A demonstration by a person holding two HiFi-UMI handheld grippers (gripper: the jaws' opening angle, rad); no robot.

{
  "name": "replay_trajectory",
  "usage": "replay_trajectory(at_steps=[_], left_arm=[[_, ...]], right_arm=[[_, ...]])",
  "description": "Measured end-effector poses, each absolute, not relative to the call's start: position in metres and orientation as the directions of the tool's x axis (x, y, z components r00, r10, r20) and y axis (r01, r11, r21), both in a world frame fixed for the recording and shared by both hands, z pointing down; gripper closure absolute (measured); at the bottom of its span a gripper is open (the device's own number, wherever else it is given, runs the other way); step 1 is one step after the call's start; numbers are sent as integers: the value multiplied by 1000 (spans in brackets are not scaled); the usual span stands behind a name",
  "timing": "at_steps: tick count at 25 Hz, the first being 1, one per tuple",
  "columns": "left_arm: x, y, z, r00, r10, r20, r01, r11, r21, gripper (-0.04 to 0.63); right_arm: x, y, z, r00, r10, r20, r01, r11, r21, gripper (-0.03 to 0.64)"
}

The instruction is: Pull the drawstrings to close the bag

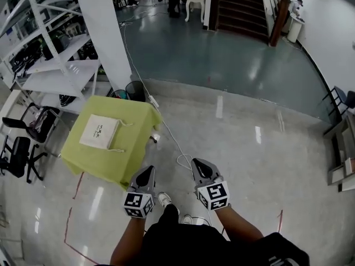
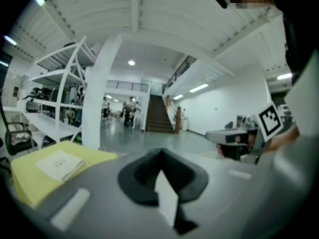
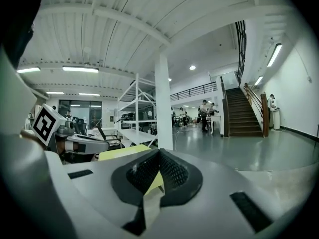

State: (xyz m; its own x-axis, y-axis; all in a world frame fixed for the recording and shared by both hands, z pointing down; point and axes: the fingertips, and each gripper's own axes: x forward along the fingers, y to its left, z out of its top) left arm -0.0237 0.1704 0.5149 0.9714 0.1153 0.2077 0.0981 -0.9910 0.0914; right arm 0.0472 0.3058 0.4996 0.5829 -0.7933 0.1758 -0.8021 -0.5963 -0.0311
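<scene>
L tongs [image 1: 148, 170], R tongs [image 1: 197, 163] closed; bag [image 1: 100, 132] afar

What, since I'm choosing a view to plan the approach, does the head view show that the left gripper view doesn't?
Head view only: two drawstrings looping out from the bag, and a black bin past the yellow-green table's far edge. Left gripper view only: the left gripper with its jaws meeting, nothing between them, and the ceiling. Both: the bag flat on that table, the white shelving, the staircase.
</scene>
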Motion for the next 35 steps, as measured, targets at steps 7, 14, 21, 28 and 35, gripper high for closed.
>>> replay_trajectory(at_steps=[7,14,21,28,35], left_arm=[[10,129,520,977,73,202,51,-992,113,592],[51,66,524,981,29,191,7,-993,116,592],[82,12,530,980,15,198,-7,-994,111,592],[99,-13,538,981,10,195,-15,-992,128,592],[103,-50,545,973,-67,221,-99,-986,135,592]], right_arm=[[83,256,496,534,-827,176,-838,-545,-13,611],[123,189,494,499,-844,194,-862,-506,16,611],[154,125,485,472,-855,216,-880,-473,48,611],[167,94,494,439,-867,236,-897,-438,58,611],[185,43,508,353,-900,256,-935,-350,58,611]])
